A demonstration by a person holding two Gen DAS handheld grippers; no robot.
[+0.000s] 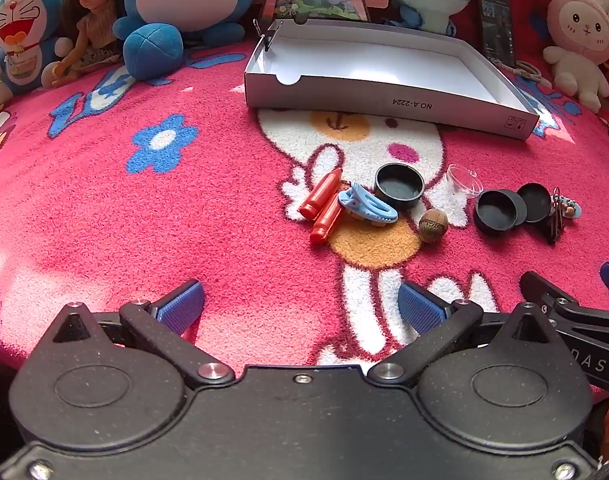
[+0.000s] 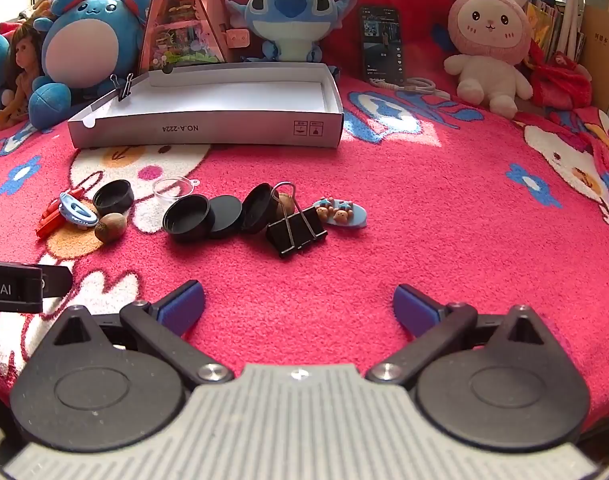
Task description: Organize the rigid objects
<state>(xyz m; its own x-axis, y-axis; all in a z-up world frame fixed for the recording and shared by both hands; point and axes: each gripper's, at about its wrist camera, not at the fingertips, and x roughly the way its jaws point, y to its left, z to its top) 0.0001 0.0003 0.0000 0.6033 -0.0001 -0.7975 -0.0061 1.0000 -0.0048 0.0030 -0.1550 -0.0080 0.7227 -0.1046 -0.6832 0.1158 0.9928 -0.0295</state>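
While both claws hover above the pink cartoon blanket [image 2: 424, 208], neither has hold of anything. Left gripper [image 1: 300, 304]: jaws spread wide, blue pads apart, only blanket between them. Right gripper [image 2: 298, 306]: same, jaws fully apart, empty.

Loose items lie in a rough row on the blanket, between the grippers and the white cardboard box [image 2: 208, 130]. The box sits farther back, open side up, with a small binder clip [image 2: 122, 84] on its left rear rim; its interior looks bare.

Row, left to right in the right wrist view:
- two red crayon-shaped pieces [image 1: 322, 200], side by side, touching
- blue hair clip [image 1: 366, 204] lying against them
- black round cap [image 1: 398, 186], open side up, just behind the hair clip
- brown nut [image 1: 432, 220], just beside the hair clip
- clear plastic lid [image 2: 174, 190], behind the row
- cluster of black round lids [image 2: 208, 216], overlapping, one tilted on edge
- large black binder clip [image 2: 298, 228] leaning against the tilted lid
- blue barrette with small bear figures [image 2: 340, 210], just right of the large clip

Plush toys [image 2: 292, 12], a doll [image 1: 90, 12] and a phone [image 2: 380, 44] stand along the back edge.
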